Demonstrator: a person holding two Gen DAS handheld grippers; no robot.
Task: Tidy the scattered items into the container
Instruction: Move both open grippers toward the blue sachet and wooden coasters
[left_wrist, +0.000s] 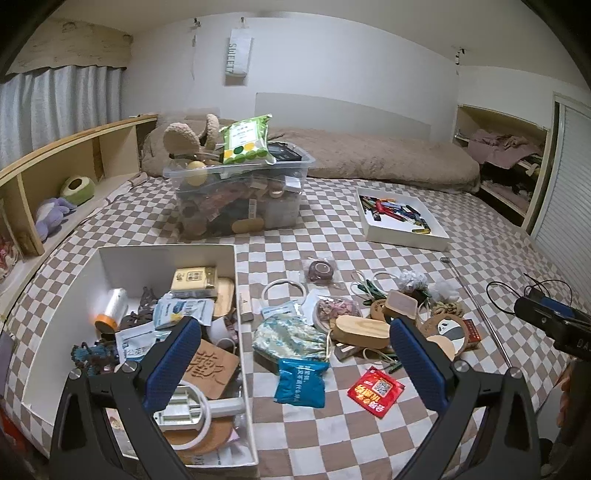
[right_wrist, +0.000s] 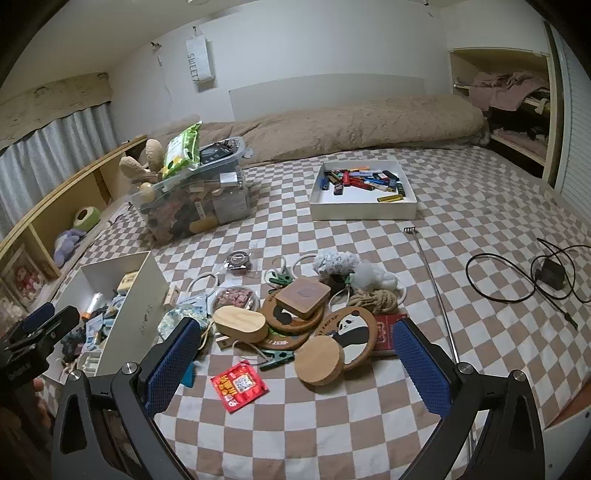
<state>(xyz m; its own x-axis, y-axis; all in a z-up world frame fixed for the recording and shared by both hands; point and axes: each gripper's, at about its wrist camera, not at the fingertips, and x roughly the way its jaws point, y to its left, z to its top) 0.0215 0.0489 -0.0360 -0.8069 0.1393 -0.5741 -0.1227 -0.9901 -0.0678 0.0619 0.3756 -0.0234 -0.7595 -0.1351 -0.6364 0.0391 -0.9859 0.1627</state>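
Blue-padded, our left gripper (left_wrist: 295, 363) gapes wide and empty above the white container's (left_wrist: 243, 306) right wall, a blue packet (left_wrist: 301, 382) just beyond on the checked bedspread (left_wrist: 332, 435). Our right gripper (right_wrist: 295, 363) is equally wide, holding nothing, over a red sachet (right_wrist: 239, 385) and round wooden disc (right_wrist: 319, 363). The scattered pile lies right of the container, which sits near left.
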